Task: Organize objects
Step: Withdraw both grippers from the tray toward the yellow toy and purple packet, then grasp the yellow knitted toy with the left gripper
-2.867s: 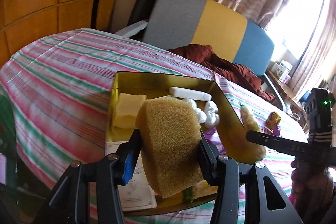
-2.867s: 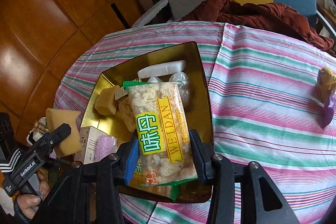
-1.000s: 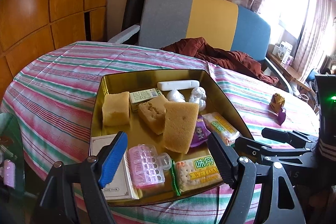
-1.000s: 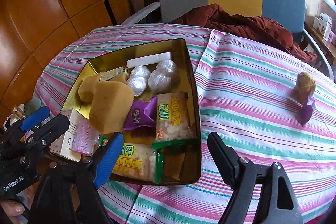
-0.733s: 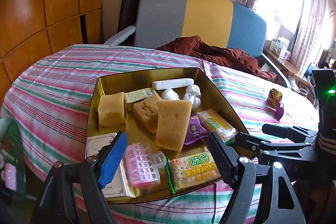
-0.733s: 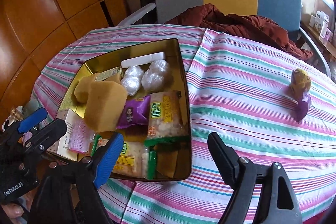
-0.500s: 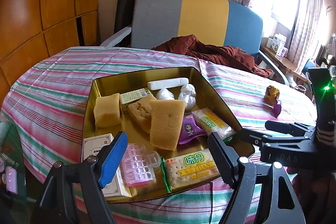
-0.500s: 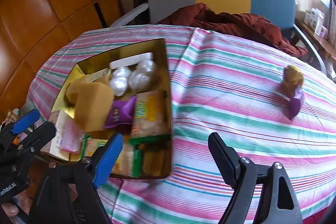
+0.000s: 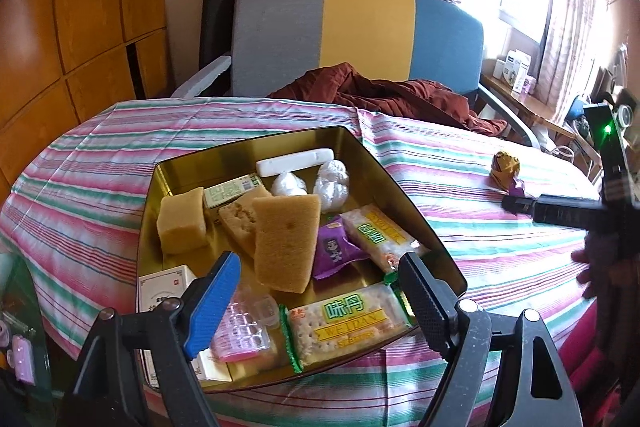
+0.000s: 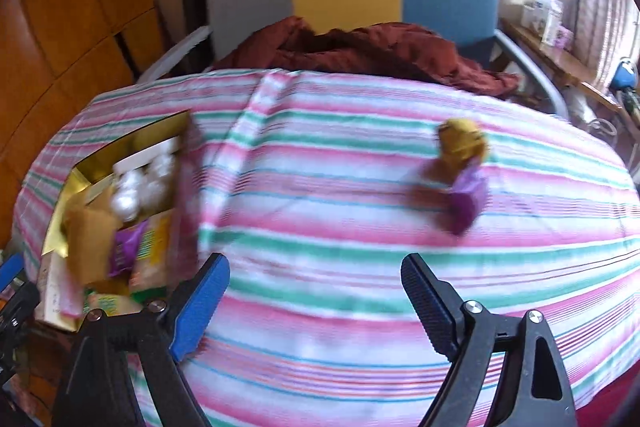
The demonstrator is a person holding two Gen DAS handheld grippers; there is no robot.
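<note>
A gold tin tray (image 9: 224, 167) on the striped tablecloth holds a big yellow sponge (image 9: 286, 239), smaller sponge pieces, a purple packet (image 9: 334, 247), cracker packets (image 9: 348, 323), a pink plastic case and a white box. My left gripper (image 9: 318, 261) hovers over the tray's near edge, its jaws opening with nothing between them. My right gripper (image 10: 314, 261) is over bare cloth to the right of the tray (image 10: 60, 211), jaws opening and empty. A small doll (image 10: 462, 167) with yellow hair and a purple dress lies ahead of it, slightly right. The left wrist view also shows the doll (image 9: 506, 171).
Behind the table stands a chair (image 9: 360, 27) with a grey, yellow and blue back, and a maroon cloth (image 9: 380, 91) is draped on its seat. Wood panelling (image 9: 80, 7) runs along the left. A curtained window and a cluttered shelf (image 9: 516, 71) are at the right.
Both grippers let go of the sponge and the cracker packet, which now lie in the tray. The right gripper swung right, away from the tray and towards the doll. Both sets of jaws widened.
</note>
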